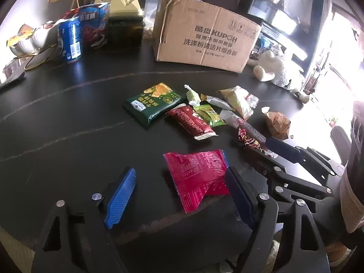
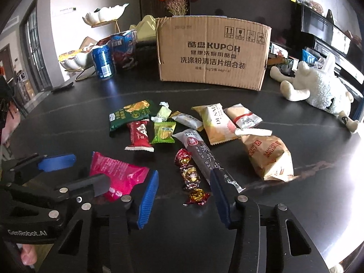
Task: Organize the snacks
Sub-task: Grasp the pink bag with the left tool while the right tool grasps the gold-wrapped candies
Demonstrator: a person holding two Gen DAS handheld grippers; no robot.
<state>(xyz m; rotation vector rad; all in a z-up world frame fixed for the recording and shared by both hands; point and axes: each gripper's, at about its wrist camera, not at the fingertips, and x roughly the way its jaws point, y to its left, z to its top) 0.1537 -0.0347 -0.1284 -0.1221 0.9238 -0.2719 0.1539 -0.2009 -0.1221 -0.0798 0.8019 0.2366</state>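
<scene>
on a black table before a cardboard box, snack packets lie scattered; the left gripper stands unclenched around a pink packet, its right pad touching it, while the right gripper stands unclenched around foil candies, gripping nothing.

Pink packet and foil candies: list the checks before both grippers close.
1. Pink packet between left gripper jaws: ok.
2. Left pads pressing both sides: not ok, gap at one pad.
3. Foil candies between right gripper jaws: ok.
4. Right gripper clear of bar: cannot tell, a finger overlaps its end.
5. Box open on top: cannot tell.
</scene>
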